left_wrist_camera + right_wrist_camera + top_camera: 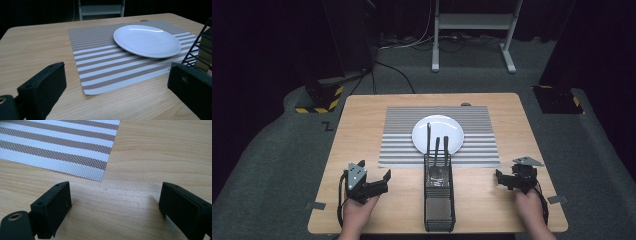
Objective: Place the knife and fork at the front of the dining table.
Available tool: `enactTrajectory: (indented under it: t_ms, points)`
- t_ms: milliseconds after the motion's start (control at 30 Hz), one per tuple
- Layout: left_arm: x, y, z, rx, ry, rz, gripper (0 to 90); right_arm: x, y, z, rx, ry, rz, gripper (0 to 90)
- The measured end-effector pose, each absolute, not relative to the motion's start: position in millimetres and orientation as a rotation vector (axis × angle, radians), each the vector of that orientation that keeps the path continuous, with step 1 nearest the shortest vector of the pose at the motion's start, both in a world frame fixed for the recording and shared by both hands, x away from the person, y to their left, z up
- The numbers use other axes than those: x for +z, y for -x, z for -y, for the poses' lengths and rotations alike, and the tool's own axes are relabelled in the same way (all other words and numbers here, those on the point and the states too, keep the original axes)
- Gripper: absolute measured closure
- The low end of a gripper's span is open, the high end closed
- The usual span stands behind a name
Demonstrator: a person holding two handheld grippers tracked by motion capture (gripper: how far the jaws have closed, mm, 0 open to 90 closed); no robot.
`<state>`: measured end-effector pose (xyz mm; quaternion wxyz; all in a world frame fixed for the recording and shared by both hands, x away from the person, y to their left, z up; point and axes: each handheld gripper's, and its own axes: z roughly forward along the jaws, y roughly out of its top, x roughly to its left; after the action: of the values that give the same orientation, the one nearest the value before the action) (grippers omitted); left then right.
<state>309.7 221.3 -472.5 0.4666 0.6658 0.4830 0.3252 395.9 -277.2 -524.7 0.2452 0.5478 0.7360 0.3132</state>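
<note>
Wooden desk [362, 115] | striped mat [402, 135] in middle | white plate [438, 134] on mat | black wire caddy [439, 200] at near edge, between grippers | left gripper [371, 181] fingers wide, empty | right gripper [508, 180] fingers wide, empty

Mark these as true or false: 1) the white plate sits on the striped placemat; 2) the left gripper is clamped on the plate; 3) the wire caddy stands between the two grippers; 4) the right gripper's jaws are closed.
1) The white plate sits on the striped placemat. True.
2) The left gripper is clamped on the plate. False: its jaws are open with nothing between them, short of the placemat.
3) The wire caddy stands between the two grippers. True.
4) The right gripper's jaws are closed. False: they stand wide apart over bare table.
</note>
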Motion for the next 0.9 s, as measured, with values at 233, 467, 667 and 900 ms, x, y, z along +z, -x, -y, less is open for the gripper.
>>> enactTrajectory:
  t_ms: [233, 467, 667, 900]
  points:
    - [-467, -309, -212, 0.760, -1.603, -1.141, 0.6, -525, -396, 277, 0.858, -1.494, -2.013, 10.1]
    - [-453, -312, -196, 0.740, -1.571, -1.065, 0.6, -525, -397, 277, 0.858, -1.491, -2.015, 10.1]
    - [-442, -315, -179, 0.701, -1.556, -1.004, 0.6, -525, -396, 278, 0.859, -1.491, -2.014, 10.2]
    - [-438, -319, -159, 0.683, -1.546, -0.979, 0.6, -525, -395, 278, 0.861, -1.488, -2.018, 10.3]
